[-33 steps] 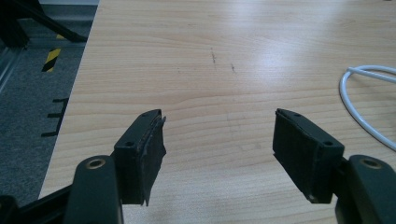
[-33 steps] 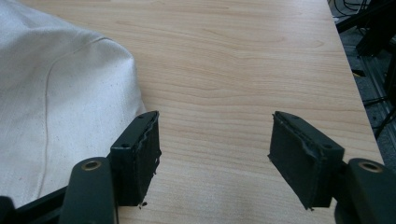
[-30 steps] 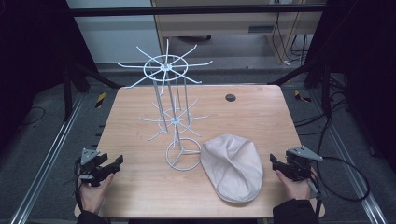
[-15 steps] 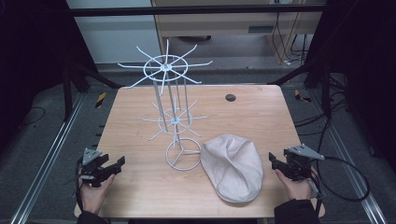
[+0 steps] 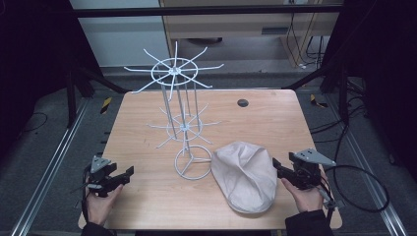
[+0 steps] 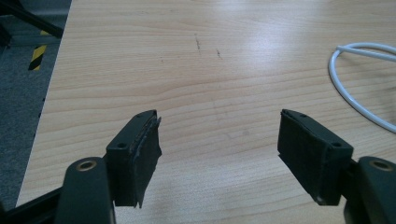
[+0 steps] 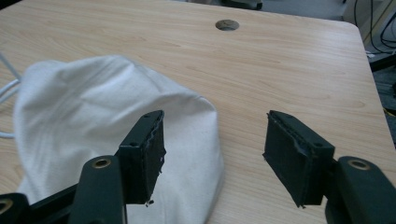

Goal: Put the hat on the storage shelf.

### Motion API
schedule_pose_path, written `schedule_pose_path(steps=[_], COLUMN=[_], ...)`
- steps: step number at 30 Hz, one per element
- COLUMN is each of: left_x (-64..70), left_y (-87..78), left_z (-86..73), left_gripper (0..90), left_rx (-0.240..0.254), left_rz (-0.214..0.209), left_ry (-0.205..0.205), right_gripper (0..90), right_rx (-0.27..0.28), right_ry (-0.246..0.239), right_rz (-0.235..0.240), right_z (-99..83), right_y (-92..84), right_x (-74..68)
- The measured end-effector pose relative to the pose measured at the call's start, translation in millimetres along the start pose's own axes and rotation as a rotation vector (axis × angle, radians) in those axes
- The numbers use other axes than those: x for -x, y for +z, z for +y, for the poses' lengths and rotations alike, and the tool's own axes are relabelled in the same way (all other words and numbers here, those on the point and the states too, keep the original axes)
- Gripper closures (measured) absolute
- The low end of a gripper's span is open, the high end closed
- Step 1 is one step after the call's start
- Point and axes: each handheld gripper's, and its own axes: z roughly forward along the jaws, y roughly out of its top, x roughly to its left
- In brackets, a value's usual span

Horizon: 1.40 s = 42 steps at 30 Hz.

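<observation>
— Where is the cap [image 5: 246, 176]?
— Near right on our table [image 5: 147, 206], beside the wire rack [image 5: 184, 123].
— Our grippers?
— Right gripper [image 5: 276, 166] released just beside the cap; left gripper [image 5: 129, 173] released too, over bare wood.

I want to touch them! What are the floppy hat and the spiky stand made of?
The hat looks like soft cream cloth: matte, creased and slumped. The stand looks like thin metal wire with a glossy white coating, though it might be plastic.

white wire rack [image 5: 182, 115] on wooden table [image 5: 275, 123]
</observation>
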Motion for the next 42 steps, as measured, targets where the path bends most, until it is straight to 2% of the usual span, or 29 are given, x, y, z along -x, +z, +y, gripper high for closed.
schedule_pose_path(steps=[6, 23, 27, 31, 36, 42], left_x=[0.5, 1.0, 0.5, 0.2, 0.0, -0.4], left_y=[0.8, 3.4, 3.2, 3.6, 3.6, 3.9], left_z=[-0.1, -0.8, -0.9, -0.9, -0.9, -1.0], left_gripper=[29.1, 28.6, 28.6, 28.5, 28.4, 28.4], left_rx=[-0.001, -0.023, -0.023, -0.026, -0.029, -0.032], left_rz=[-0.009, -0.008, -0.01, -0.01, -0.009, -0.009], left_ry=[0.001, 0.017, 0.013, 0.014, 0.013, 0.014], right_gripper=[39.7, 43.0, 44.5, 45.3, 46.3, 46.7], right_rx=[-0.01, -0.054, -0.077, -0.104, -0.167, -0.199], right_ry=[-0.001, -0.057, -0.073, -0.083, -0.119, -0.129], right_rz=[0.038, 0.109, 0.138, 0.143, 0.167, 0.184], right_z=[8.6, 27.7, 34.9, 36.6, 36.5, 33.8], right_y=[-4.1, -2.9, 1.9, 5.6, 14.5, 23.4], right_x=[-8.4, -36.1, -49.7, -57.9, -73.3, -82.4])
